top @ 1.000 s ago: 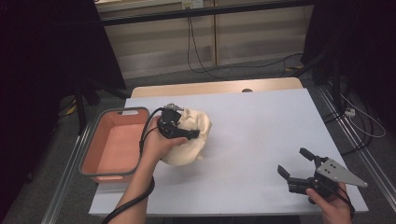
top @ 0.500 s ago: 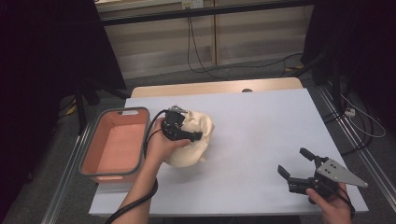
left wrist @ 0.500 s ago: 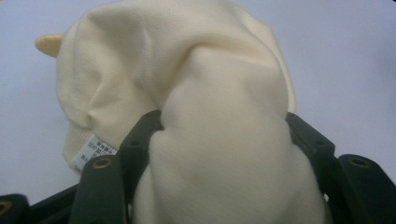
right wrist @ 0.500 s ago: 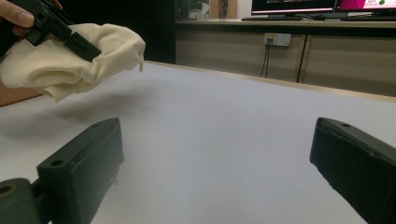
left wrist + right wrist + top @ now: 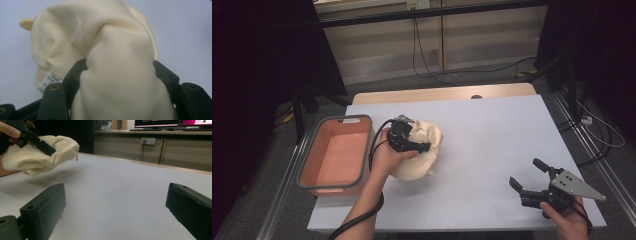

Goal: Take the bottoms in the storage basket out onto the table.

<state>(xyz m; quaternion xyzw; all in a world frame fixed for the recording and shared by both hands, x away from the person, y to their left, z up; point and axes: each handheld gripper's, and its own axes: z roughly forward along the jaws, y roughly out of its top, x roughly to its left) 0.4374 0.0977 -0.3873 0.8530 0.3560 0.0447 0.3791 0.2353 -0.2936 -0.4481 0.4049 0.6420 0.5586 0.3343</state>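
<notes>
My left gripper (image 5: 416, 146) pinches the cream cloth (image 5: 424, 150), lifted right of the bin (image 5: 314, 145); loose folds may slip. Right gripper (image 5: 528, 181) idles wide open.

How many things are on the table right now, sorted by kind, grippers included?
Cream soft cloth item, clamped in the left gripper and lifted: 1
Salmon-pink plastic bin with grey rim: 1
Black two-jaw grippers, including the open right gripper: 2
Total: 4
</notes>
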